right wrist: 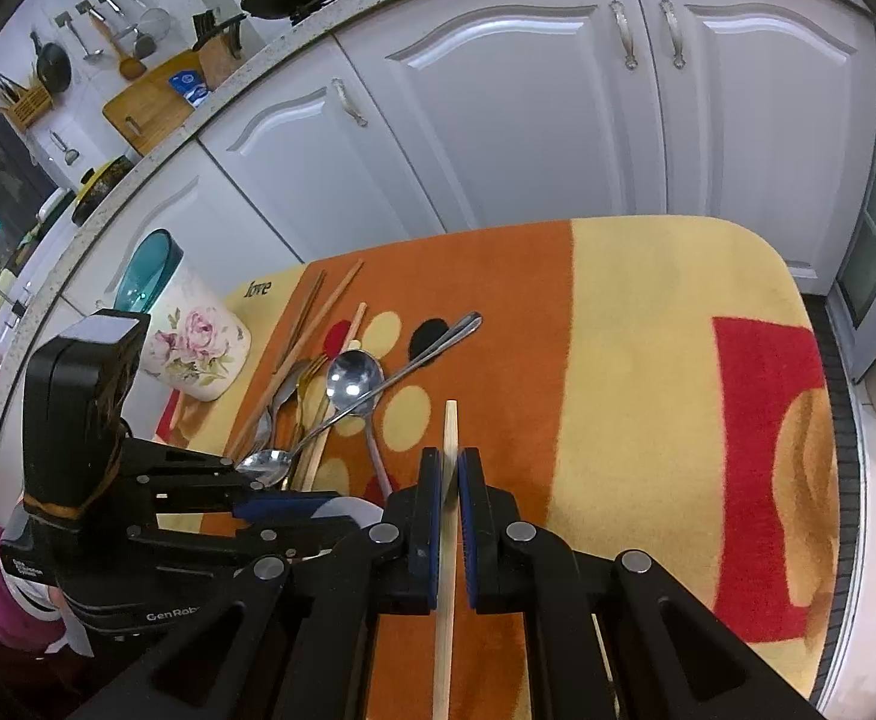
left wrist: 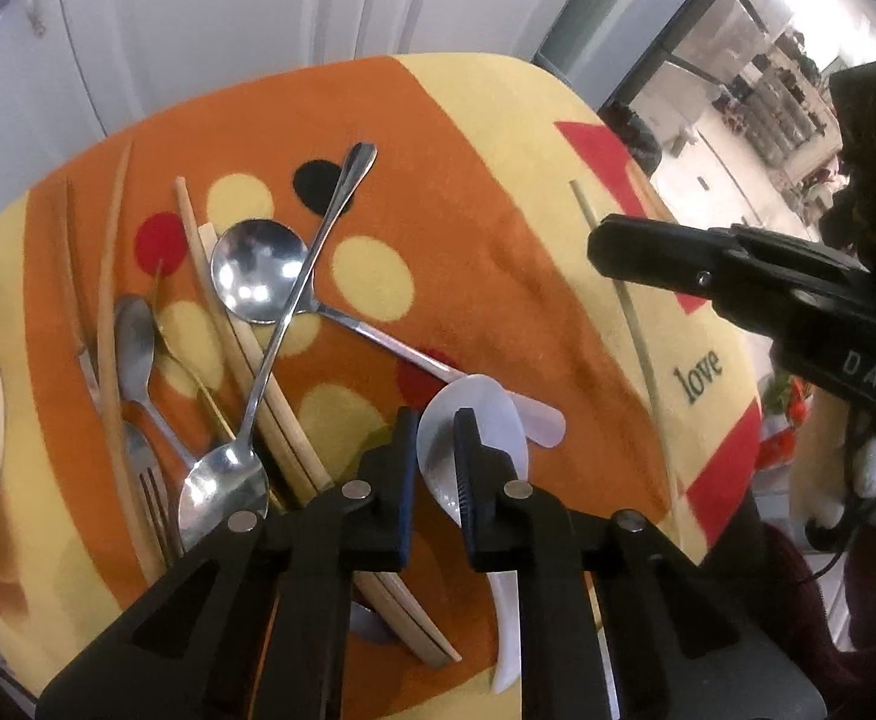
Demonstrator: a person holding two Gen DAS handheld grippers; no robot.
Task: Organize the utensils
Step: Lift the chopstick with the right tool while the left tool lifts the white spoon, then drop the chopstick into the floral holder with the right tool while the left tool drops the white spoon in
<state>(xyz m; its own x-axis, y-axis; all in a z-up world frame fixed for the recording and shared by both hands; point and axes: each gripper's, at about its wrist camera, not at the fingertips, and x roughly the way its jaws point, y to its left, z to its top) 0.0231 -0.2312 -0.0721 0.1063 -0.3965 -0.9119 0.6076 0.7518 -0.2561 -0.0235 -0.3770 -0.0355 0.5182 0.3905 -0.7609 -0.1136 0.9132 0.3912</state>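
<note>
Gripping a single wooden chopstick (right wrist: 449, 510) between closed pads, the right gripper (right wrist: 449, 480) is holding it clear of the pile, likely to set it apart at 3 o'clock on the cloth (right wrist: 648, 330). The left gripper (left wrist: 435, 450) is hovering with jaws parted around the white ceramic spoon (left wrist: 486, 420), not yet clamping. Remaining spoons, fork and chopsticks are lying tangled at 9 o'clock.

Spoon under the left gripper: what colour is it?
White, glossy and slightly translucent; the spoon shows best in the left wrist view, between the left gripper fingers.
</note>
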